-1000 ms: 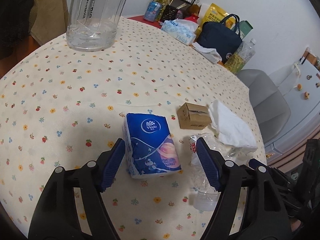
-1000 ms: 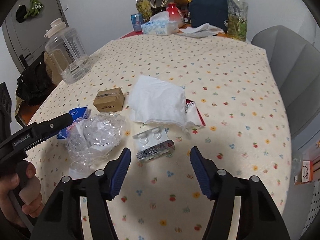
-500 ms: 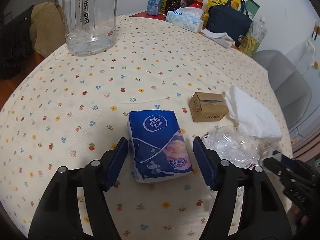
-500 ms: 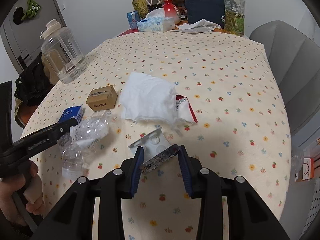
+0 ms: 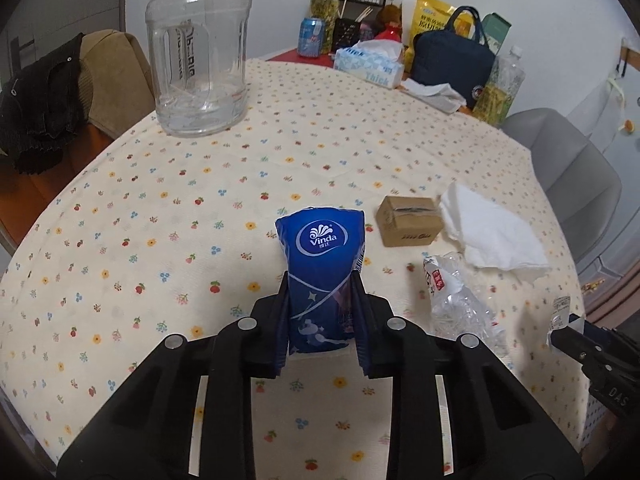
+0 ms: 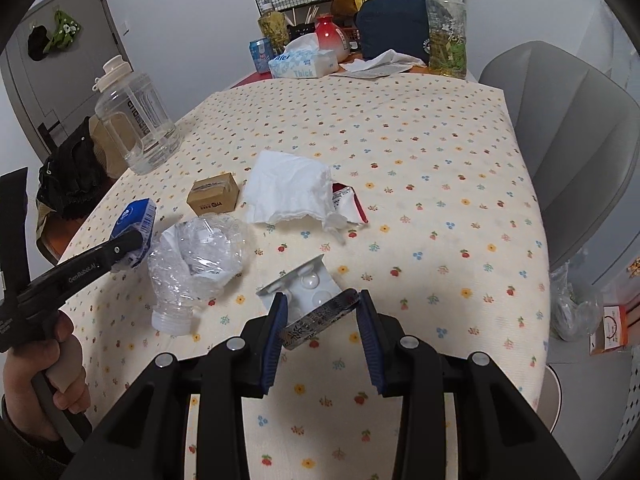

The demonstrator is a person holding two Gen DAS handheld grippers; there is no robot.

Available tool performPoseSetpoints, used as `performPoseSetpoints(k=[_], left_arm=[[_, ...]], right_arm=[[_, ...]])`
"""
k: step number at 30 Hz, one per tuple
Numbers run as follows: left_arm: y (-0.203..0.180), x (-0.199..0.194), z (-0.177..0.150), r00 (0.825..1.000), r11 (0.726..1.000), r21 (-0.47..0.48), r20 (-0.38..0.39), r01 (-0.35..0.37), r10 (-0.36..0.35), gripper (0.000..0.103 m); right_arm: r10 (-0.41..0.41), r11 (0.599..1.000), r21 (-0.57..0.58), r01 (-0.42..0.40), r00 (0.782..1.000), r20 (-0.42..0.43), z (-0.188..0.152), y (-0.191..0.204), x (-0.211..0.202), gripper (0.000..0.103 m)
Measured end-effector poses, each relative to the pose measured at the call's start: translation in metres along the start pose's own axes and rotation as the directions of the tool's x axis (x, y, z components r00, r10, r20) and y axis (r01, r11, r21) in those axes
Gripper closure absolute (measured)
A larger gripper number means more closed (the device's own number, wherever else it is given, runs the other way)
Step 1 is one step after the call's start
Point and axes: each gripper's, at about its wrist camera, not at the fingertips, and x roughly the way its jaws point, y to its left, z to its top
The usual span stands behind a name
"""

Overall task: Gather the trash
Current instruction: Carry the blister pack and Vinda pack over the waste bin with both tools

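My left gripper (image 5: 320,300) is shut on a blue Vinda tissue pack (image 5: 322,252), squeezed and tipped up off the flowered tablecloth (image 5: 160,208); the pack also shows in the right wrist view (image 6: 134,224). My right gripper (image 6: 322,312) is shut on a foil blister pack (image 6: 310,300) and holds it just above the cloth. A crushed clear plastic bottle (image 6: 196,256) lies between the grippers. A small cardboard box (image 6: 213,199), a white crumpled tissue (image 6: 290,188) and a red-and-white wrapper (image 6: 348,202) lie beyond.
A big clear water jug (image 5: 198,52) stands at the far left. A tissue box (image 5: 368,66), a navy bag (image 5: 452,60), bottles and a can crowd the far edge. A grey chair (image 6: 568,140) stands to the right.
My left gripper closed on the tissue pack and lifted its front. My right gripper closed further on the blister pack and raised it slightly.
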Motion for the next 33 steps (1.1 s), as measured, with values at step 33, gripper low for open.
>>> performPoseSetpoints(k=[33], left_arm=[[-0.139,-0.034,-0.017,0.936,0.919,0.182,-0.022,0.349,-0.352,0.076]], right_arm=[[-0.191,0.963,0.209,0.168,0.977,0.095,-0.035,-0.106,-0.087,0.067]])
